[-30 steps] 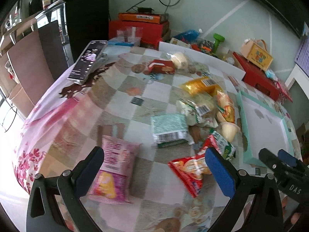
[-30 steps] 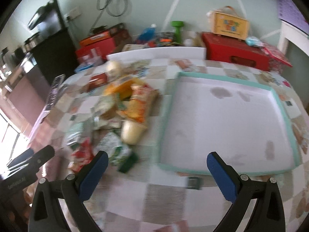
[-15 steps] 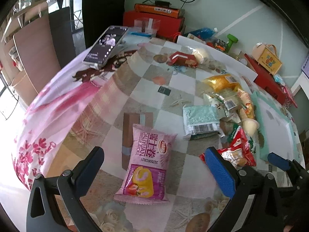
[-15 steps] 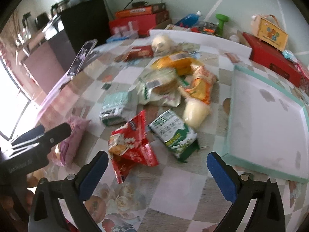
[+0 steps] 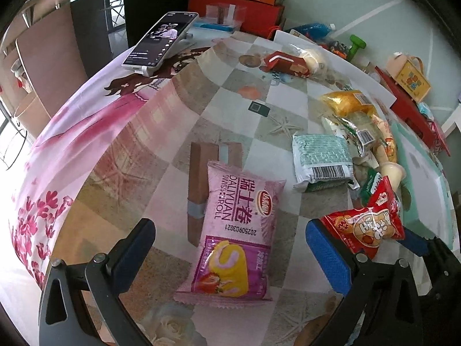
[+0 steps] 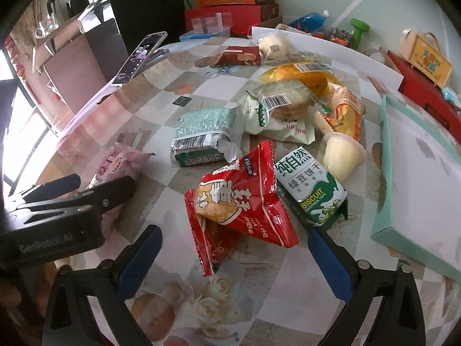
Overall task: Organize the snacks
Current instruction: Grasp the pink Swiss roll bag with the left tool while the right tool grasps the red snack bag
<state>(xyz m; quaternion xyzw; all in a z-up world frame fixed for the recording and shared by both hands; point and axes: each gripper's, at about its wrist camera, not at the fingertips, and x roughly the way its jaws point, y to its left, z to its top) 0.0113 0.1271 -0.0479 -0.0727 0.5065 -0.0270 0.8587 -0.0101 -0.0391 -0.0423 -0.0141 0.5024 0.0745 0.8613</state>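
Observation:
My left gripper point(image 5: 230, 248) is open and empty, its jaws either side of a pink Swiss-roll packet point(image 5: 236, 230) that lies flat on the table. My right gripper point(image 6: 233, 256) is open and empty, just in front of a red cracker packet point(image 6: 239, 201). Beside that lie a green biscuit packet point(image 6: 311, 190), a pale jelly cup point(image 6: 343, 155), a mint-green packet point(image 6: 207, 135) and several more snacks. The teal-rimmed tray point(image 6: 383, 173) lies bare at the right. The left gripper body shows in the right wrist view point(image 6: 52, 219), over the pink packet point(image 6: 118, 161).
A phone on a stand point(image 5: 161, 43) sits at the table's far left edge. Red boxes point(image 6: 230, 14), a yellow toy box point(image 6: 426, 57) and a green dumbbell point(image 6: 358, 28) crowd the back. The table edge drops off at the left.
Both grippers have swung left and come lower. The left one now straddles the pink packet. The right one has left the tray and now faces the red packet.

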